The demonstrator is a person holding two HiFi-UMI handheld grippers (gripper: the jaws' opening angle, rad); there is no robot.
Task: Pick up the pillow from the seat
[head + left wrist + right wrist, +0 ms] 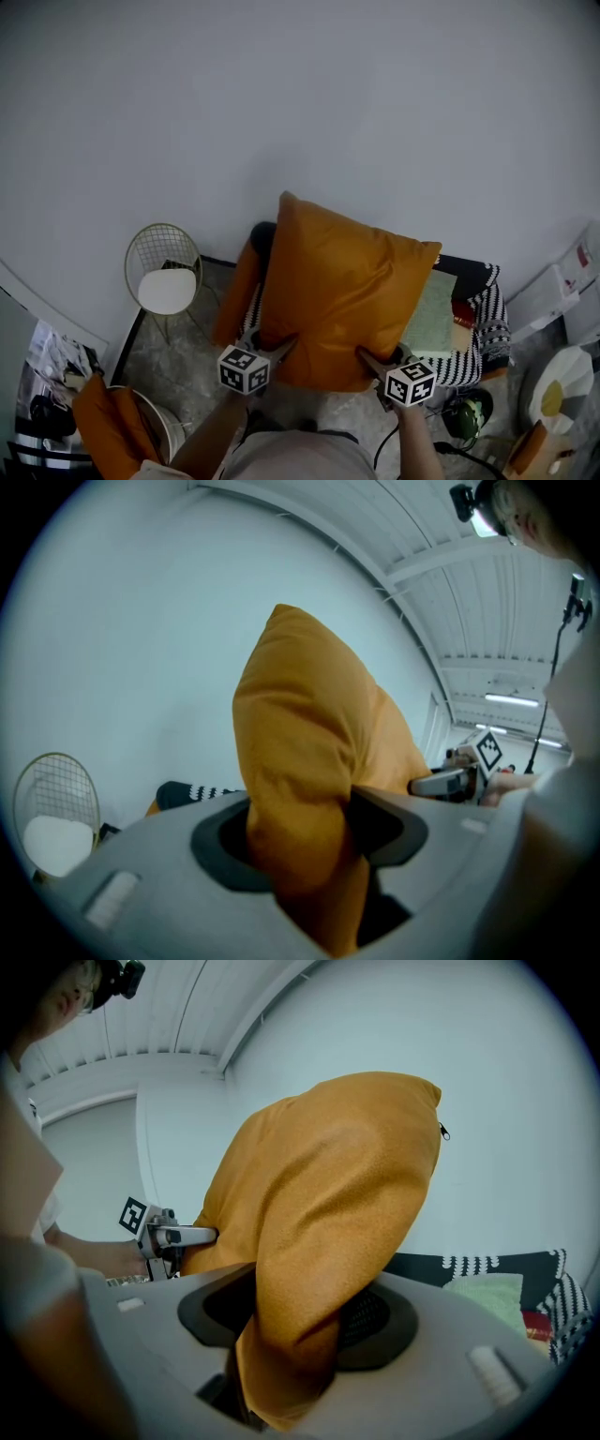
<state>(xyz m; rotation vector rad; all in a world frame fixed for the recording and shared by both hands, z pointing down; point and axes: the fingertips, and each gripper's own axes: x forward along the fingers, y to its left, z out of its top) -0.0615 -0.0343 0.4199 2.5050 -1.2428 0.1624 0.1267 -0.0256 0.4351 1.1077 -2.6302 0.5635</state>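
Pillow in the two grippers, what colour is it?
Plain orange, with no pattern. The pillow shows best in the head view.

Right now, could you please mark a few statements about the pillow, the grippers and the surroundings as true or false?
1. The left gripper and the right gripper both grip the orange pillow at its lower edge. True.
2. The pillow lies flat on the seat. False: it is held upright between the grippers, above the seat's black-and-white patterned throw.
3. A wire chair with a white seat pad stands left of the pillow in the head view. True.
4. The left gripper's jaws are empty. False: pillow fabric is pinched between them.
5. The right gripper holds the pale green cushion. False: that cushion lies on the seat beside the pillow.
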